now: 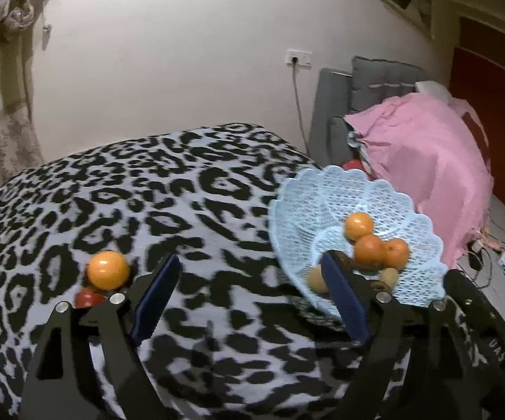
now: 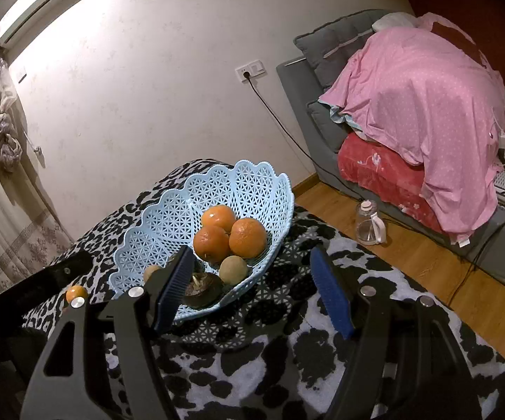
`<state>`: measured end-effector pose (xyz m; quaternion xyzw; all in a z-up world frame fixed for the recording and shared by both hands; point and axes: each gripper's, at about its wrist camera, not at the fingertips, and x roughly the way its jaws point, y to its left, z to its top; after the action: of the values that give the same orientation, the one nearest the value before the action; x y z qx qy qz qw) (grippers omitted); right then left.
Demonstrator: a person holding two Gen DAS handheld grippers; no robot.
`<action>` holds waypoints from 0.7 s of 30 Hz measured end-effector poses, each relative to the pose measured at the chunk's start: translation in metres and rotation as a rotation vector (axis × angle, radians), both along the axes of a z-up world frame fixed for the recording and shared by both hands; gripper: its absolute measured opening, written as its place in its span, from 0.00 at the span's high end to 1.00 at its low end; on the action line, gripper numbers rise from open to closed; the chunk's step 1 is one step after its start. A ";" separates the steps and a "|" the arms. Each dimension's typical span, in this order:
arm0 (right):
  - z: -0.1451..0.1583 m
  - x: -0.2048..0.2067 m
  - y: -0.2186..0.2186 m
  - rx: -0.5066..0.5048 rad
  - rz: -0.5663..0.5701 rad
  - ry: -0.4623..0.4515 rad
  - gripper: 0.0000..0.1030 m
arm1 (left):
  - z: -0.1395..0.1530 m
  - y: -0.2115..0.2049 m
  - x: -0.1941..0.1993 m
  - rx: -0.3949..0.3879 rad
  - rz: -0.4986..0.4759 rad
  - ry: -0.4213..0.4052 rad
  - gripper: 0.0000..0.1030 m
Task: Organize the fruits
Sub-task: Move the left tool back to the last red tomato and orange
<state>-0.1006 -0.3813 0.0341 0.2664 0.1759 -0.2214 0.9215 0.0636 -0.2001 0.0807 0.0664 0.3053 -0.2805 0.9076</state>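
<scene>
A light blue lattice basket [image 1: 385,189] [image 2: 252,189] stands on a black-and-white patterned cloth. It holds three oranges [image 2: 229,232] [image 1: 375,245], two tan round fruits [image 2: 233,269] and a dark brown fruit [image 2: 201,288]. A loose orange [image 1: 108,270] [image 2: 76,293] lies on the cloth left of the basket, with a red fruit [image 1: 88,297] beside it. My left gripper [image 1: 249,290] is open and empty, between the loose orange and the basket. My right gripper [image 2: 249,280] is open and empty, at the basket's near right rim.
The patterned cloth [image 1: 182,192] covers the table. A grey sofa [image 2: 315,80] with a pink sheet [image 2: 427,105] and a red blanket [image 2: 385,175] stands at right. A clear plastic jug [image 2: 369,224] stands on the wooden floor. A curtain [image 2: 4,175] hangs at left.
</scene>
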 end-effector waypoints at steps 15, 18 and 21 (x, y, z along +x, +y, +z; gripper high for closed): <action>0.000 0.001 0.001 -0.002 0.001 0.002 0.31 | 0.002 0.077 0.038 -0.004 0.205 -0.003 0.12; -0.001 0.001 0.001 -0.001 0.001 0.002 0.31 | -0.003 0.089 0.043 0.010 0.229 -0.004 0.12; -0.001 0.001 0.001 -0.003 0.002 0.003 0.31 | -0.011 0.096 0.047 0.033 0.247 0.006 0.12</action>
<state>-0.0998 -0.3803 0.0333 0.2646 0.1772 -0.2211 0.9218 0.1107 -0.1037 0.0694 0.0423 0.3185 -0.1617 0.9331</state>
